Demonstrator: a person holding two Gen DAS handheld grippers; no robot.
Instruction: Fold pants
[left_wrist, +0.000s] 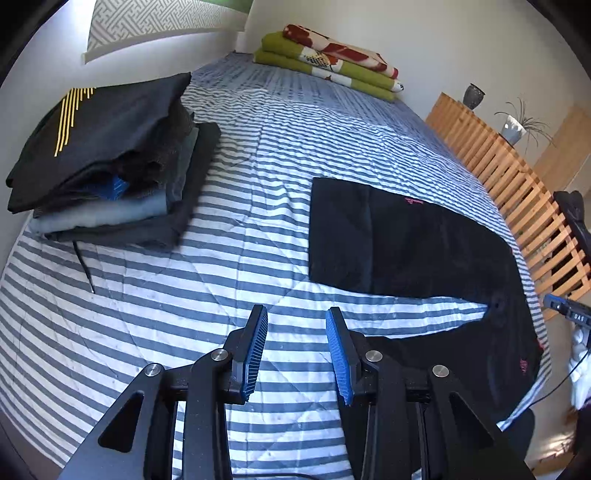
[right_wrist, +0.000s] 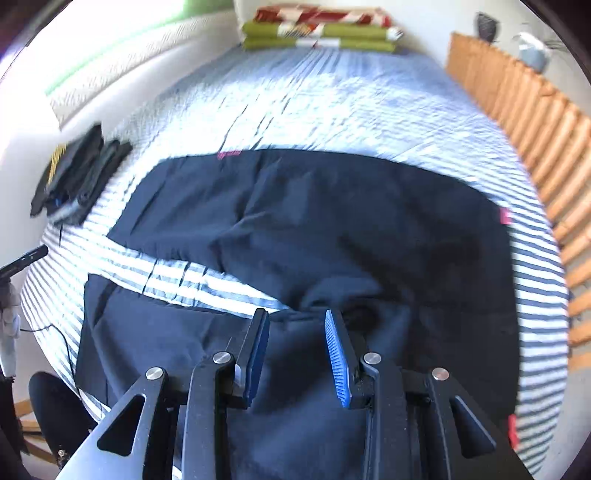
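Nearest in the left wrist view, the left gripper (left_wrist: 297, 314) hangs above the striped bedspread (left_wrist: 229, 266) with its jaws parted and nothing between the blue ribbed pads (left_wrist: 338, 350); only stripes show through the gap. In the right wrist view (blurred throughout) the right gripper (right_wrist: 297, 315) is likewise parted, with no cloth caught between its pads; dark fabric lies below it.

That fabric is the black pants (right_wrist: 303, 229), spread flat across the bedspread (right_wrist: 332, 99), the two legs splayed apart with a wedge of stripes between them. From the left view one pant leg (left_wrist: 399, 240) lies flat to the right of the gripper, its cut end squared off, small pink marks on the cloth.

Further left sits a stack of folded dark clothes (left_wrist: 110, 155), the top piece bearing yellow lines, a cord trailing from the bottom one. Along the right edge runs a wooden slatted rail (left_wrist: 517, 192). At the far end of the bed lie folded green and red-patterned blankets (left_wrist: 328, 59), with a dark vase (left_wrist: 472, 96) and a potted plant (left_wrist: 515, 127) beyond the rail.
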